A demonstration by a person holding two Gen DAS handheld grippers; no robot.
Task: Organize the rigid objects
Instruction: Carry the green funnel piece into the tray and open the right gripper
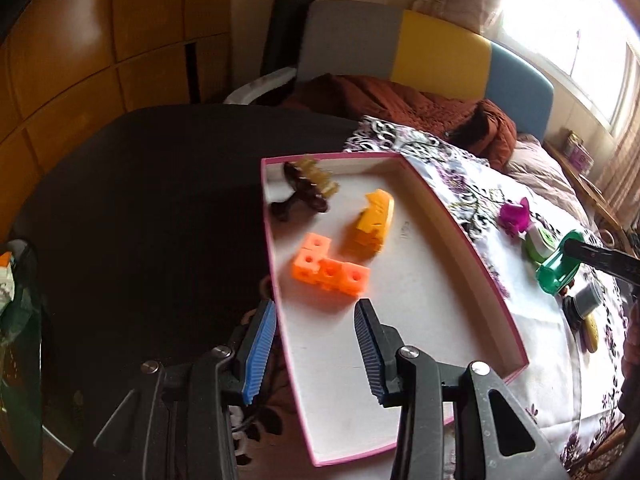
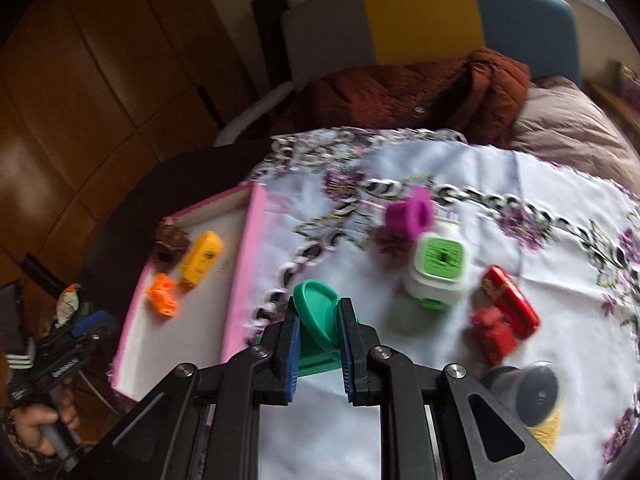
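A pink-rimmed white box (image 1: pixel 460 240) holds an orange cube block (image 1: pixel 330 270), a yellow piece (image 1: pixel 376 220) and a brown piece (image 1: pixel 304 188). My left gripper (image 1: pixel 315 305) stands open over the box's near left edge, with nothing between its fingers. My right gripper (image 2: pixel 320 320) is shut on a green toy (image 2: pixel 316 300), held above the flowered cloth just right of the box wall (image 2: pixel 248 264). On the cloth lie a purple piece (image 2: pixel 408 214), a white and green cube (image 2: pixel 438 276), two red pieces (image 2: pixel 508 300) and a grey cylinder (image 2: pixel 528 392).
The flowered cloth (image 2: pixel 540 200) covers the right part of a dark round table (image 1: pixel 160 200). A bed with a brown jacket (image 2: pixel 420 92) and a coloured headboard lies behind. Wooden cupboards stand at the left. A hand (image 2: pixel 40 420) holds the left gripper's grip.
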